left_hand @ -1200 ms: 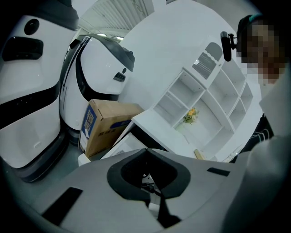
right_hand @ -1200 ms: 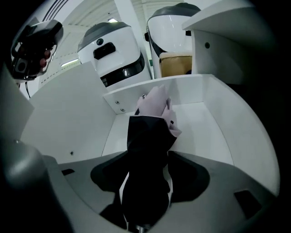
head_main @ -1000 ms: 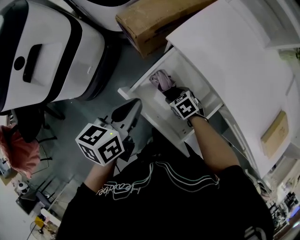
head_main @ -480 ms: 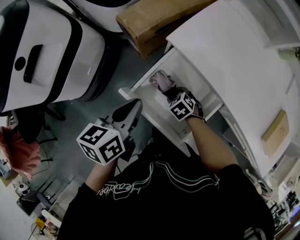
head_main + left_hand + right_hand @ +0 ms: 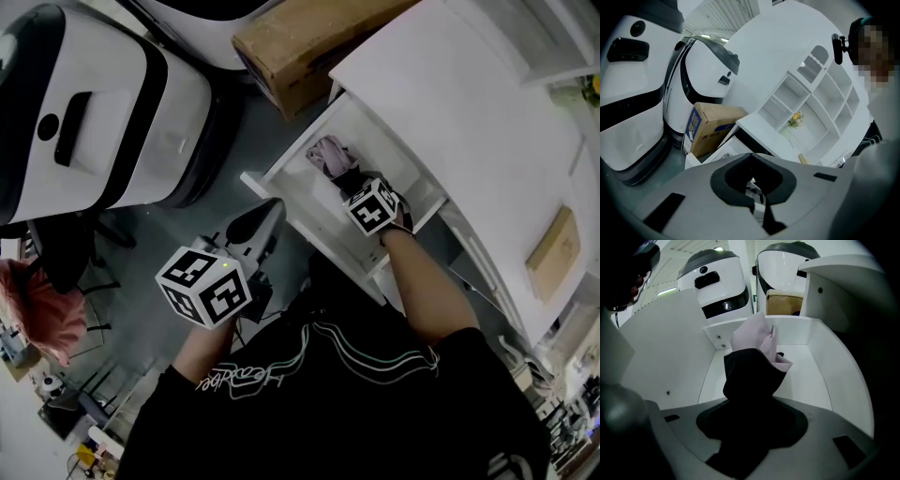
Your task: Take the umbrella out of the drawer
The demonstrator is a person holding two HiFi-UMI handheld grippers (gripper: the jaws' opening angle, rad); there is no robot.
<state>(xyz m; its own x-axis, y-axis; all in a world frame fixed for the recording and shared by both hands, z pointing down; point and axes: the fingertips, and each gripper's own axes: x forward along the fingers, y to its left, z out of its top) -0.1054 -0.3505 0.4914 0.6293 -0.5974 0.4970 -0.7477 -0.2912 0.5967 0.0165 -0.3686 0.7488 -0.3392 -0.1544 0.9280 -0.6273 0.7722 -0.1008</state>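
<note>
The white drawer stands pulled open from the cabinet. In it lies a folded umbrella with pink fabric and a dark end. My right gripper reaches steeply down into the drawer. Its jaws are closing, and the umbrella's dark end fills the gap between them; the pink fabric sticks out beyond. I see no pad pressing on it. My left gripper hangs outside the drawer's front corner over the floor, jaws together and empty. In the left gripper view its tips meet along a thin seam.
A cardboard box sits on the floor beyond the drawer, next to large white and black machines. The cabinet top overhangs the drawer's right side. White shelves stand behind. Drawer walls enclose the right gripper.
The right gripper has tipped a little further over the umbrella in the drawer. The left gripper has kept still.
</note>
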